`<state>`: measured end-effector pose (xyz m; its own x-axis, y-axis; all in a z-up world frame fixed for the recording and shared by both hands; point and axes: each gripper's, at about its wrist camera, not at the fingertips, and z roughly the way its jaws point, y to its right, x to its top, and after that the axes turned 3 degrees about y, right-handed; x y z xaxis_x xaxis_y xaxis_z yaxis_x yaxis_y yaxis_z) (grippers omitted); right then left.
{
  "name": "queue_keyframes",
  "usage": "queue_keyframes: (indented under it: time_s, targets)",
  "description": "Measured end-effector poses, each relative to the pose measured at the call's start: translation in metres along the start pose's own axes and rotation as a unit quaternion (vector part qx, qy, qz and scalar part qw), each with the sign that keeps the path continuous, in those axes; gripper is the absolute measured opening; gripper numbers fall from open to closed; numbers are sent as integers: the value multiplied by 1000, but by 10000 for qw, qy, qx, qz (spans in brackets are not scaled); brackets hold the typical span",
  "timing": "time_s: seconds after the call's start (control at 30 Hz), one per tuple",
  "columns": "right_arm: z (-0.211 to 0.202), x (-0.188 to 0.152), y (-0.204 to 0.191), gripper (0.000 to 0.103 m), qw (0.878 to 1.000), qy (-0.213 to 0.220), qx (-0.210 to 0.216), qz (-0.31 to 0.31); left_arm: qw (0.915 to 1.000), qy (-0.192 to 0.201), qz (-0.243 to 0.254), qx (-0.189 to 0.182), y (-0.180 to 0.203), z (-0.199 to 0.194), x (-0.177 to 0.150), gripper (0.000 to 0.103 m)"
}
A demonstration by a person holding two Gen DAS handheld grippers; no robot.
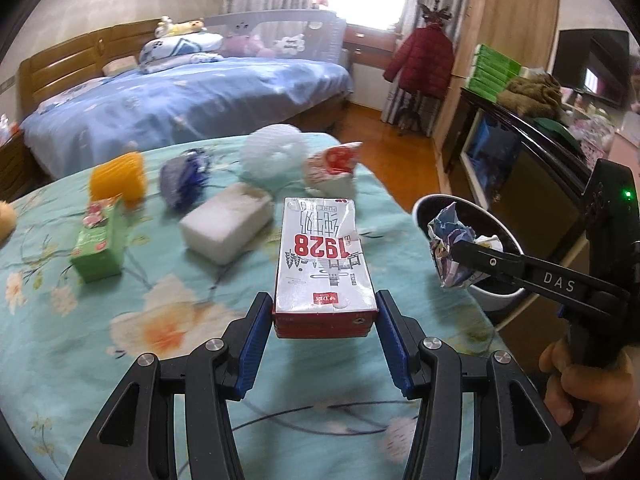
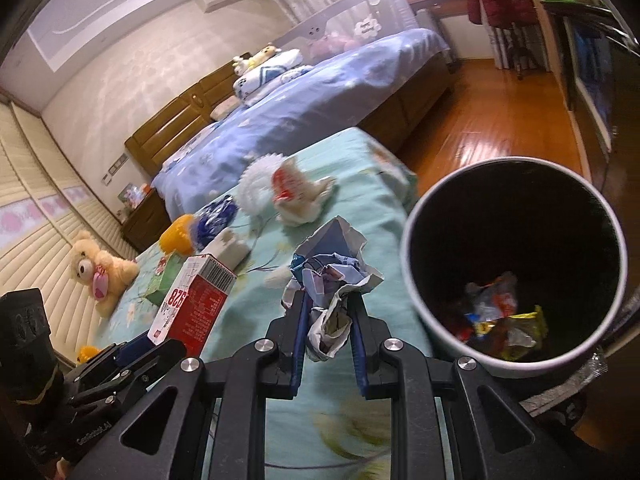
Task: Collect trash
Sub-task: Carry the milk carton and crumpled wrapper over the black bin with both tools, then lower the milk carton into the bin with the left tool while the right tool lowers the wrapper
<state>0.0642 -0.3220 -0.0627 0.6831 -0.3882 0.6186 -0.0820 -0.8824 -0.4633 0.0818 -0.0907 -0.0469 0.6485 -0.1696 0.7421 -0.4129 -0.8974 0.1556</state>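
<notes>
Your left tongs point(image 1: 323, 312) gripped the milk carton point(image 1: 320, 256) by its near end, long axis pointing away; your right tongs point(image 2: 328, 312) pinched crumpled paper point(image 2: 332, 280), nearer the bin point(image 2: 416, 280), which lay to their right.

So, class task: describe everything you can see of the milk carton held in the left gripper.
The milk carton is a rectangular paperboard box, silvery white on its broad face with red "1928" lettering and red sides carrying small print and a barcode. Its far top end looks torn open and creased. The left gripper clamps its near end between blue pads, holding it off the floral bedcover, tilted away. Nothing else touches it.
</notes>
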Motion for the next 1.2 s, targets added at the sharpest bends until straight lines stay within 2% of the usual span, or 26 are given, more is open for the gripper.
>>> queue_keyframes:
  time_s: [0.53,1.2]
  targets:
    - [-32,9,47,20,9983,262,-431,286,9986,-41,379,-355,47,29,13,51]
    - [-42,21,89,20,9957,257,-724,523,9946,-249,781,-635,98,72,28,51]
